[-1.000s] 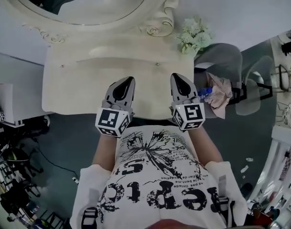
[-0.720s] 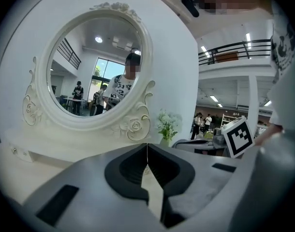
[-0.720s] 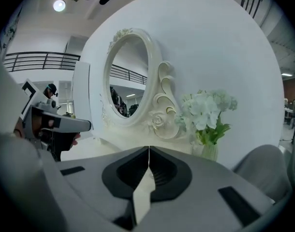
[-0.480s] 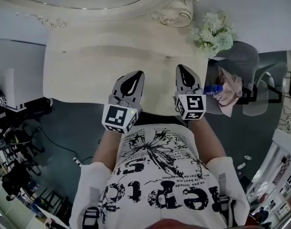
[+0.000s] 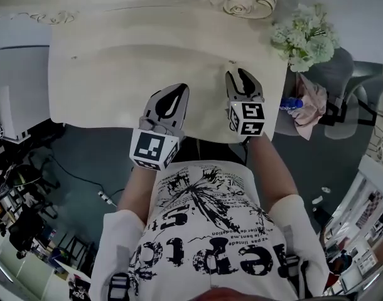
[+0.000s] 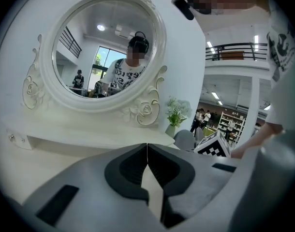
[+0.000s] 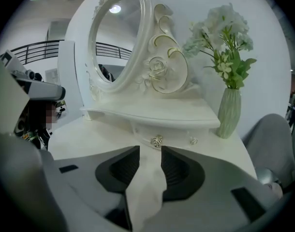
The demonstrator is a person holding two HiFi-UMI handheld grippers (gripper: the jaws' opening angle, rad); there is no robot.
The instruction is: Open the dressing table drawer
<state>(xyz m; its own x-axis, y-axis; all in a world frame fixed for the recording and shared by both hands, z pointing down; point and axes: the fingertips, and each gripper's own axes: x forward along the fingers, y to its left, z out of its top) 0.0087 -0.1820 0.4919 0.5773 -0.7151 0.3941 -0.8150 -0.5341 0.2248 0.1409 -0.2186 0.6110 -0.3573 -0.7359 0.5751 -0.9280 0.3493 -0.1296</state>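
Note:
The cream dressing table (image 5: 116, 86) carries a low raised shelf at its back. A small drawer front under that shelf bears a round metal knob (image 7: 157, 140), with a smaller knob (image 7: 193, 140) to its right. My right gripper (image 7: 150, 150) points at the round knob from a short way off. Its jaws are opening and only bare tabletop shows in the gap. From the head view the right gripper (image 5: 243, 73) hovers over the table's right part. My left gripper (image 5: 181, 88) is beside it over the table's middle, and its jaws (image 6: 147, 146) are shut and empty.
A ribbed vase of white flowers (image 7: 228, 112) stands at the table's right rear corner (image 5: 304, 36). An oval mirror (image 6: 104, 47) in a carved frame rises behind the shelf. A grey chair (image 5: 333, 74) with a cloth and a blue bottle (image 5: 291, 103) sits right of the table.
Both grippers have come down and forward over the tabletop. The right gripper's jaws, shut in the earlier frames, now stand apart. The left gripper stays shut.

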